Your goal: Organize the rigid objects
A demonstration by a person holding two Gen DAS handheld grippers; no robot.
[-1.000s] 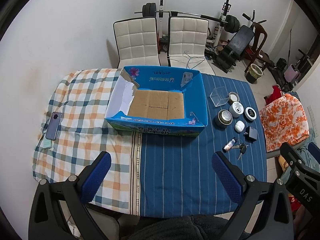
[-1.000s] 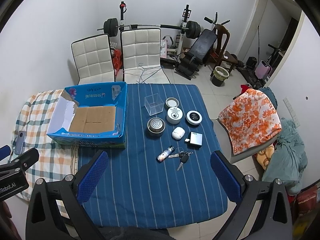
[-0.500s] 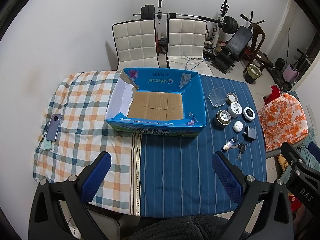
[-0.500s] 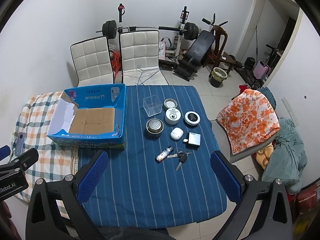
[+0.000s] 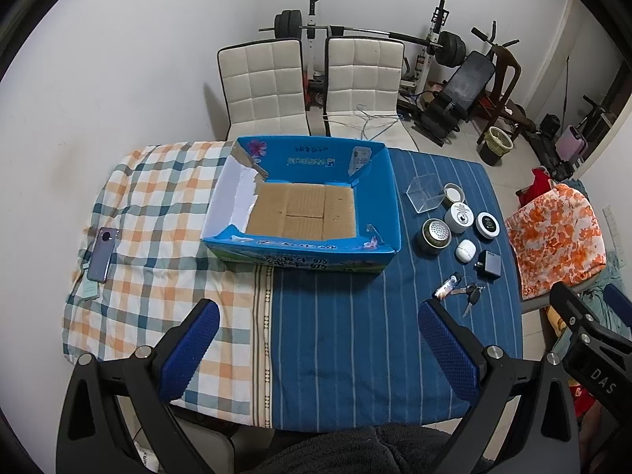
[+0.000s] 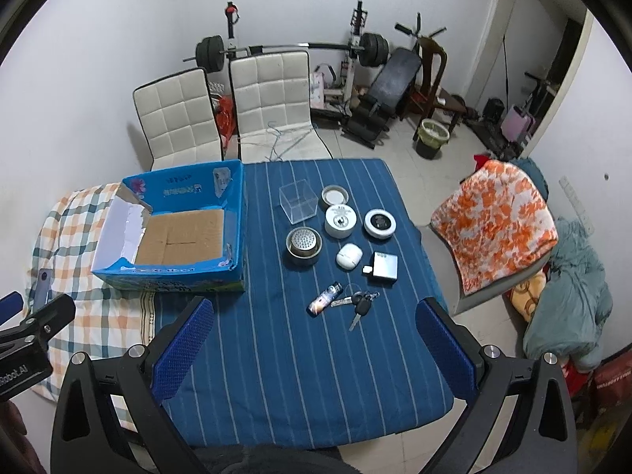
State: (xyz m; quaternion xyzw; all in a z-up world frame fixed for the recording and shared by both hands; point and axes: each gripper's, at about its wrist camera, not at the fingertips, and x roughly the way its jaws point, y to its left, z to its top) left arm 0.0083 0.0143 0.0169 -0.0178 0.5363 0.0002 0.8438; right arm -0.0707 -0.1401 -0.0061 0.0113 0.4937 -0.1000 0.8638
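An open blue cardboard box (image 5: 367, 205) (image 6: 237, 213) stands empty mid-table. To its right lie a clear plastic cube (image 6: 298, 202), a metal lid (image 6: 335, 196), a white jar (image 6: 340, 220), a round black-and-white case (image 6: 379, 223), a metal strainer cup (image 6: 303, 245), a white earbud case (image 6: 349, 256), a grey charger (image 6: 382, 265), a small tube (image 6: 324, 299) and keys (image 6: 360, 305). My left gripper (image 5: 320, 351) and right gripper (image 6: 312, 349) are open, empty, high above the table's near edge.
A phone (image 5: 103, 248) lies on the checked cloth at the left. Two white chairs (image 5: 312, 79) stand behind the table. A chair with an orange cloth (image 6: 497, 221) is to the right. Gym gear lines the back wall.
Both grippers have drifted slightly back and up; the table looks a little smaller. Nothing on the table has moved.
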